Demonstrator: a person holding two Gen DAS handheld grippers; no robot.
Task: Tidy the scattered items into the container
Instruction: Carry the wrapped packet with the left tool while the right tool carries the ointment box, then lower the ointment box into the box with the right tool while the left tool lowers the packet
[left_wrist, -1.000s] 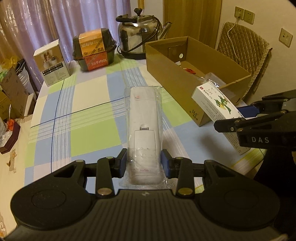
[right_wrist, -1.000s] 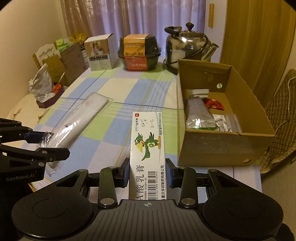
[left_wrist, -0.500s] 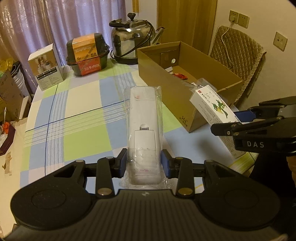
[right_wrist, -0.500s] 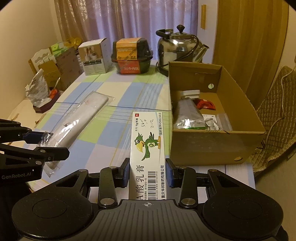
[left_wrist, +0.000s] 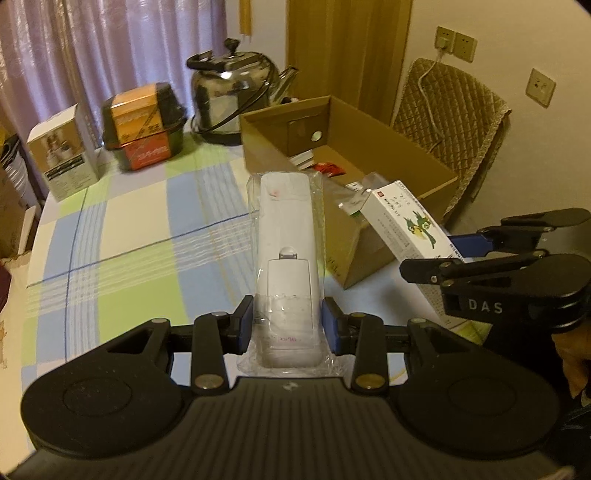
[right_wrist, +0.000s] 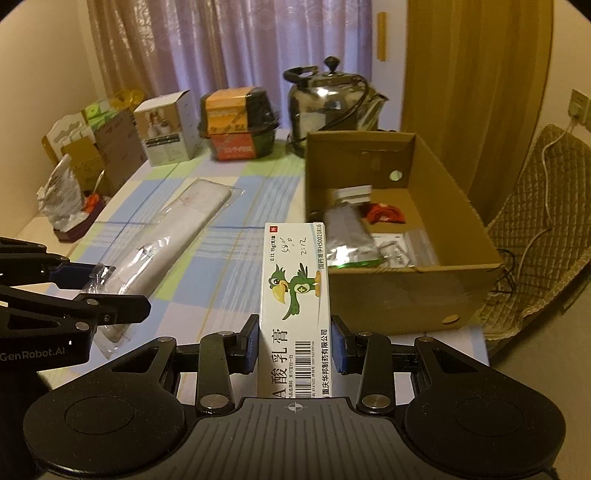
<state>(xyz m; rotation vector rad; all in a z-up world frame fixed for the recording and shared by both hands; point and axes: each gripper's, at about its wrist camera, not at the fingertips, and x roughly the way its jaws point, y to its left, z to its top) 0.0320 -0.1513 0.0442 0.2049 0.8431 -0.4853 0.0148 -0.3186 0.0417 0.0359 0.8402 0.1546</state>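
My left gripper (left_wrist: 288, 325) is shut on a white remote in a clear plastic bag (left_wrist: 286, 236), held above the checked tablecloth with its far end over the near wall of the open cardboard box (left_wrist: 388, 147). My right gripper (right_wrist: 294, 347) is shut on a white ointment box with a green parrot (right_wrist: 293, 280), lifted just left of the cardboard box (right_wrist: 406, 291). Inside the box lie a silver pouch (right_wrist: 347, 236), a red packet (right_wrist: 382, 214) and small clear bags. The bagged remote (right_wrist: 166, 236) and the left gripper (right_wrist: 85, 288) show at the left of the right wrist view.
At the table's far end stand a steel kettle (left_wrist: 236, 99), a black and orange container (left_wrist: 144, 125) and a white carton (left_wrist: 62, 151). A quilted chair (left_wrist: 450, 122) stands right of the box. Bags and boxes (right_wrist: 81, 173) sit beside the table's left edge.
Both grippers have risen and moved forward towards the cardboard box, each still shut on its item. More of the box's inside shows now.
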